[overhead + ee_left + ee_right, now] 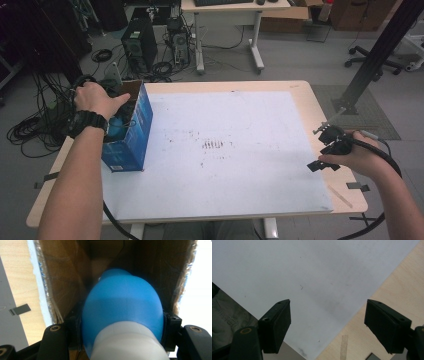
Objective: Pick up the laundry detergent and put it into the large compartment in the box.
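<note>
Gripping: your left gripper (122, 340) is clamped on a blue-and-white bulb-shaped object (122, 315), white end nearest, so it goes in blue end first.
Bulb position: it's down inside the open blue cardboard box (131, 131) at the table's (300, 92) left edge.
Right gripper (327, 325): jaws wide apart, holding nothing, hovering over the white mat (312, 270) near its corner, well clear.

Dim, even light in the high view — far corners dark; close up, the blue bulb (122, 307) blurs softly — box (65, 282) interior shadowed.
</note>
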A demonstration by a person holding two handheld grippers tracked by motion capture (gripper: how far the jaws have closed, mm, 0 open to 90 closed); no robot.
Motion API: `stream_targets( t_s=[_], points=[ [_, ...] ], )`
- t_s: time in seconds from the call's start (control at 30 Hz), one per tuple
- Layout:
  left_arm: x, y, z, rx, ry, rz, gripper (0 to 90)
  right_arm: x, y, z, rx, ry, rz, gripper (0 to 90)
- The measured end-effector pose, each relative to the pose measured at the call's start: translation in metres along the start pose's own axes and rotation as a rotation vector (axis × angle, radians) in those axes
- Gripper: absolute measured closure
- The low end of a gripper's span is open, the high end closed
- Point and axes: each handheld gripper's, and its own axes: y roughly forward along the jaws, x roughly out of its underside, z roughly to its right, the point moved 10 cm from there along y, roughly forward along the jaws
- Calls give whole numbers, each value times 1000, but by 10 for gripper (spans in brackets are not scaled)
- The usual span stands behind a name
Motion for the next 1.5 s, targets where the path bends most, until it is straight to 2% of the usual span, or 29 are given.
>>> stream_targets(
  t_s=[0.5, 1.23, 1.5],
  points=[
    [0, 15, -1, -7, 7, -16, 374, 1, 0, 0, -1, 1, -5, 212],
    [-1, 17, 0, -11, 10, -5, 370, 7, 1, 1, -2, 6, -8, 211],
    [1, 17, -2, -9, 14, -15, 352, 7, 2, 1, -3, 4, -8, 211]
  ],
)
